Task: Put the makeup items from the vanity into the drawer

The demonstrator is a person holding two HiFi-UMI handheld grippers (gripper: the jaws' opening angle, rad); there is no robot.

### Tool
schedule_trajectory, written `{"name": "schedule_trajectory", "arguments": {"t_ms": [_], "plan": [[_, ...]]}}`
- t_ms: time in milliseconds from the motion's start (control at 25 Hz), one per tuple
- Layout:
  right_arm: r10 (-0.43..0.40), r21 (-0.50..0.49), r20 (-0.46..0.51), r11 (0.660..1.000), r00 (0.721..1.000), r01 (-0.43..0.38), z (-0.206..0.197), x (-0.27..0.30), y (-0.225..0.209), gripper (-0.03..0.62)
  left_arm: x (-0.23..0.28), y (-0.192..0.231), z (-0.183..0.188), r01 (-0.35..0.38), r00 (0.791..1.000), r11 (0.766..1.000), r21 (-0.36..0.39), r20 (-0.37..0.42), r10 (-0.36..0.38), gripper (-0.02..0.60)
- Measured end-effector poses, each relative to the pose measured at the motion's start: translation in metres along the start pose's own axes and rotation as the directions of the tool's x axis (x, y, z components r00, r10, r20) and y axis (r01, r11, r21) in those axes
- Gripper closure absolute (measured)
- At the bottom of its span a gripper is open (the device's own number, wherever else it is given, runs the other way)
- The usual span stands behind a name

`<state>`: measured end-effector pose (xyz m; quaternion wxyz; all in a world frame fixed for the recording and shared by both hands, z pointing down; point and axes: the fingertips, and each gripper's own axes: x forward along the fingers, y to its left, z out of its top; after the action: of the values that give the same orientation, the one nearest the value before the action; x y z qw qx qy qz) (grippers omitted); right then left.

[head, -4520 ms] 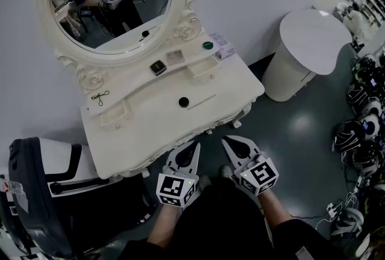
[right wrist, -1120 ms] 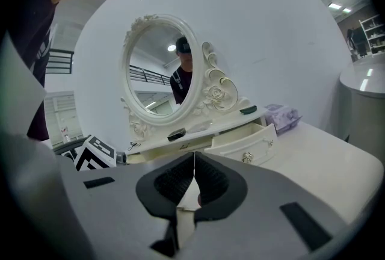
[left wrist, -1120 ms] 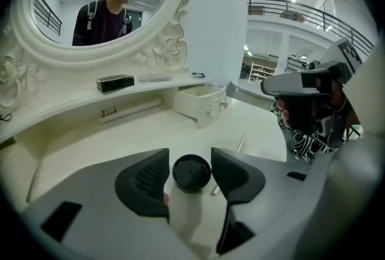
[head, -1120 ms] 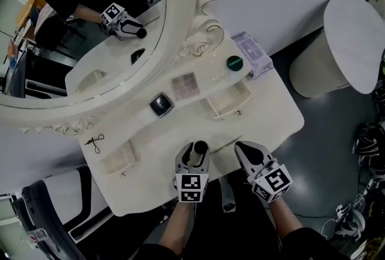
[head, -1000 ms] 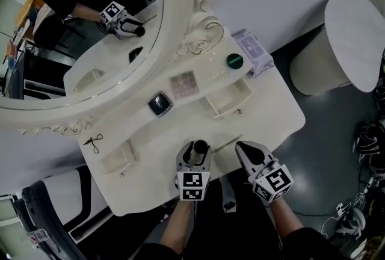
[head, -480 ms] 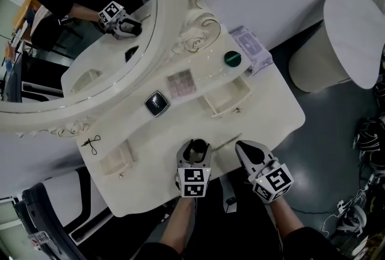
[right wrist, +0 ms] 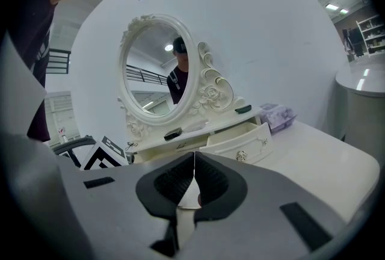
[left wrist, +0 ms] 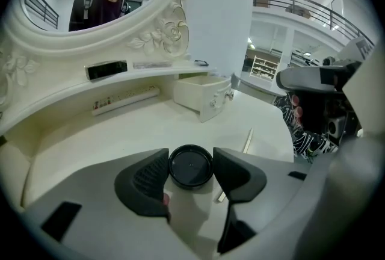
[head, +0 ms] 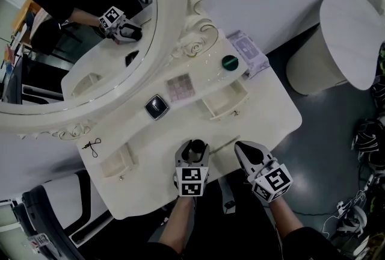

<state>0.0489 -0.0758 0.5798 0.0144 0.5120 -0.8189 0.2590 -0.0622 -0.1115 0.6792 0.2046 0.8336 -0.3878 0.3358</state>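
Observation:
A round black jar [head: 195, 147] sits between the pads of my left gripper [head: 192, 151], which is shut on it just above the vanity top [head: 150, 150] near the front edge. In the left gripper view the jar's lid [left wrist: 190, 165] fills the gap between the jaws. My right gripper [head: 242, 147] is shut with nothing in it, right of the left one. On the shelf under the mirror lie a black compact [head: 156, 107], a pink palette [head: 180, 87] and a green jar [head: 229, 62]. Beneath the shelf an open drawer [head: 224, 100] looks empty.
A purple box [head: 248, 53] stands at the vanity's far right corner. A thin stick [head: 224, 144] lies between the grippers. A second small drawer [head: 117, 162] is open at the left, with a small black scissor-like tool [head: 91, 145] above it. A round white side table [head: 346, 30] stands to the right.
4.5 s ago the black jar lay on the vanity top and both grippers hung below its edge; now the left gripper holds the jar. Over the last second hardly anything moved.

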Motion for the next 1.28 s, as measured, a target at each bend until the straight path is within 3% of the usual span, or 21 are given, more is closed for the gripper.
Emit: {"name": "schedule_trajectory", "arguments": {"t_ms": [760,1280], "plan": [[0.011,-0.037,0.096,0.999,0.995,-0.008,0.058,-0.024,0.028,0.571,-0.083,-0.012,0.092,0.009,0.979,1.0,0.03,0.203,-0.015,0.353],[0.035,-0.06,0.176,0.998,0.984,-0.025,0.093,-0.045,0.061,0.571,-0.153,-0.034,0.148,0.034,0.924,0.997,0.066,0.379,-0.057,0.353]]}}
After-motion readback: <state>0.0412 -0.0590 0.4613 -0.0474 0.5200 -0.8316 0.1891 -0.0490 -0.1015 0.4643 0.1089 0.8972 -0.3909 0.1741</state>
